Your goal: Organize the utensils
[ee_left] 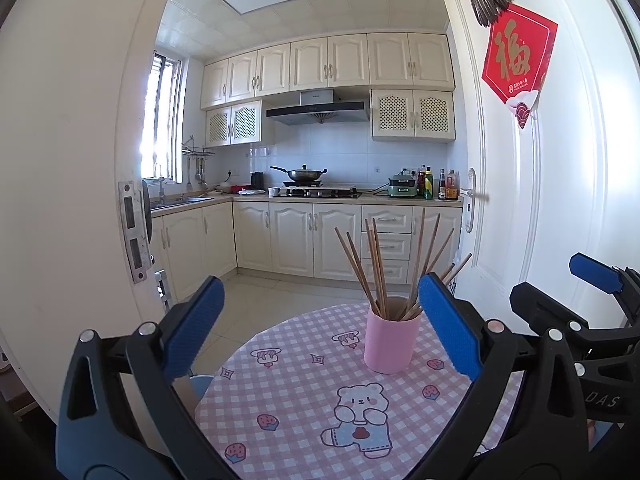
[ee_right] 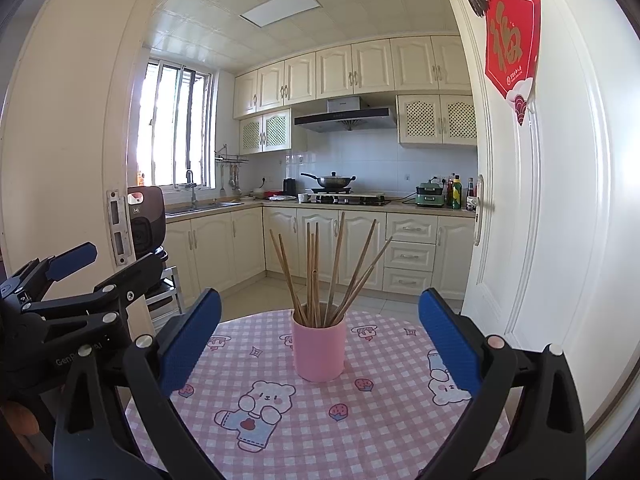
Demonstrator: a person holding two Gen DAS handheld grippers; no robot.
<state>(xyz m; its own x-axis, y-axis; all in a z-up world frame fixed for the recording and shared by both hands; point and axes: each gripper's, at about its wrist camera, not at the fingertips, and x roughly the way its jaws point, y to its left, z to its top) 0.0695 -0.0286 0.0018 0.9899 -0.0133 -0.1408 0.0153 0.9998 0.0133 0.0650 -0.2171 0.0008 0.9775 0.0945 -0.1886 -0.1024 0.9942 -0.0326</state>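
A pink cup [ee_left: 390,340] stands upright on a small round table with a pink checked bear-print cloth [ee_left: 304,400]. Several wooden chopsticks [ee_left: 380,268] stand fanned out in the cup. My left gripper [ee_left: 320,328] is open and empty, held back from the cup, which sits just inside its right finger. In the right wrist view the cup [ee_right: 319,350] and chopsticks [ee_right: 320,272] sit centred ahead of my right gripper [ee_right: 320,340], which is open and empty. The right gripper shows at the right edge of the left wrist view [ee_left: 560,280]. The left gripper shows at the left of the right wrist view [ee_right: 96,268].
A white open door [ee_left: 540,184] with a red paper sign [ee_left: 516,56] stands close on the right. A white door frame [ee_left: 80,160] stands on the left. Kitchen cabinets, a stove with a wok [ee_left: 304,174] and a sink lie beyond the table. A blue stool [ee_left: 200,384] sits under the table's left edge.
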